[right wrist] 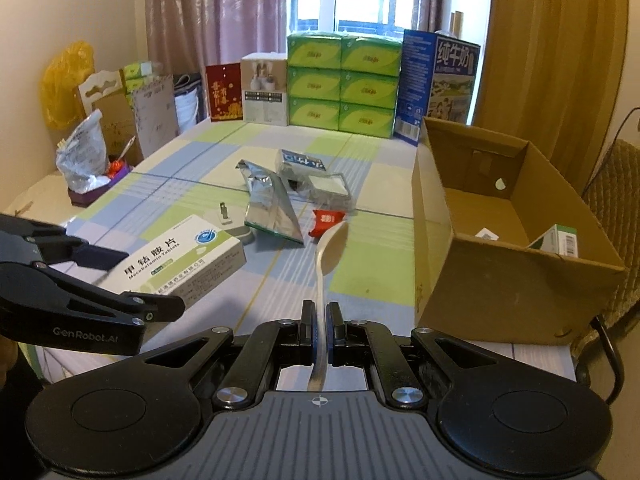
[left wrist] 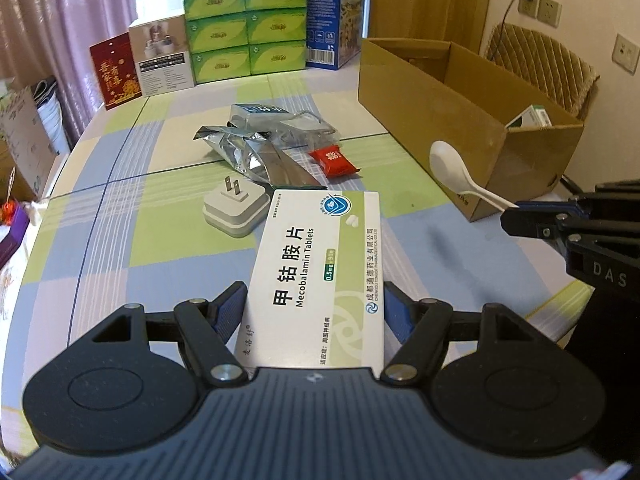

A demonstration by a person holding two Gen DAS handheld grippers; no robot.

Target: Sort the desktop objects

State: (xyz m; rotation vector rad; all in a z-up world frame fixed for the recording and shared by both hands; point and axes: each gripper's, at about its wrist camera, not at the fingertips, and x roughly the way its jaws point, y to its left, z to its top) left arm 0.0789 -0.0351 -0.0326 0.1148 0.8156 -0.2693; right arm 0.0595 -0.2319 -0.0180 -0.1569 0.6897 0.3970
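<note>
On the checked bench, the left hand-held gripper is clamped on a white-and-green Mecobalamin tablet box, its blue pads pressed to the box's two long sides, and holds it lifted and tilted above the cloth. Beside it, the right hand-held gripper is closed on the handle of a white plastic spoon, whose bowl points forward toward the clutter. Near the middle of the bench lie a white plug adapter, a crumpled silver foil pouch, a clear plastic bag and a small red sachet. An open cardboard box stands along the right edge, with a small green-and-white carton inside. Green tissue packs are stacked at the far end.
</note>
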